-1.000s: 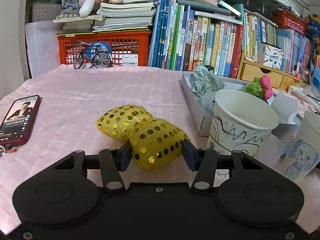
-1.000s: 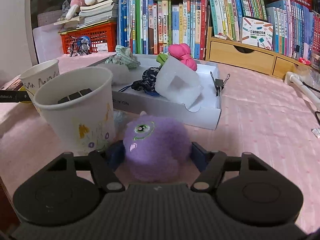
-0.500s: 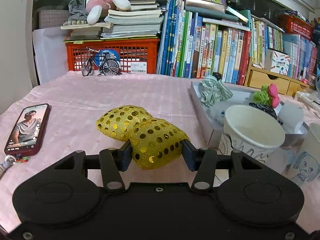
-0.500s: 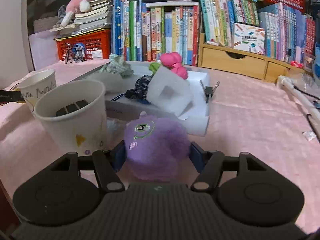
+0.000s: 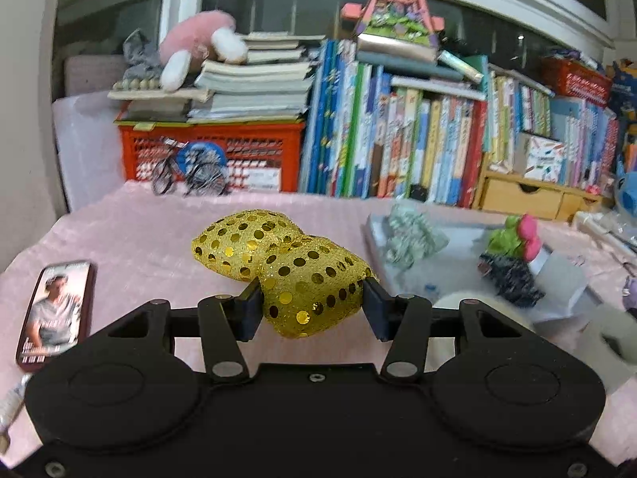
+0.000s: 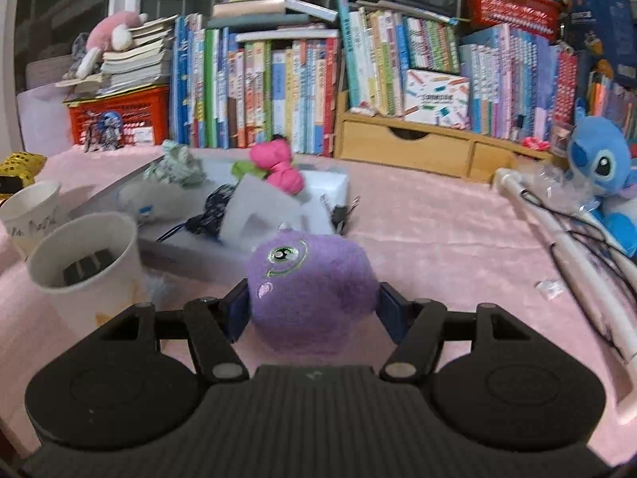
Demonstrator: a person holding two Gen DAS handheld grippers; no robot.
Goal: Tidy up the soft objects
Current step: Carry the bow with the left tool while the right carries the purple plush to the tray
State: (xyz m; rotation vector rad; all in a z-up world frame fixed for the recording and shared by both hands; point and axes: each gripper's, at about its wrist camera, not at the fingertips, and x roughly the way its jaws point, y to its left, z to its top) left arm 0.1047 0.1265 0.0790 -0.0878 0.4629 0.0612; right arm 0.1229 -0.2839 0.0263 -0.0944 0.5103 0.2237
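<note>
Both grippers loaded, soft things carried clear of the pink tablecloth (image 6: 458, 239).

The left gripper (image 5: 312, 304) pinches one lobe of the gold sequined bow (image 5: 286, 267); the right gripper (image 6: 312, 306) squeezes the purple plush (image 6: 310, 286), probably bound for the white box (image 6: 318, 183) that already holds soft pieces.

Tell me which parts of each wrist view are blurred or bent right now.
Left wrist: gold bow and claw sharp; crate and cups smeared; window frame bowed. Right wrist: purple plush sharp; cup and box soft; shelves curve at the edges.
</note>
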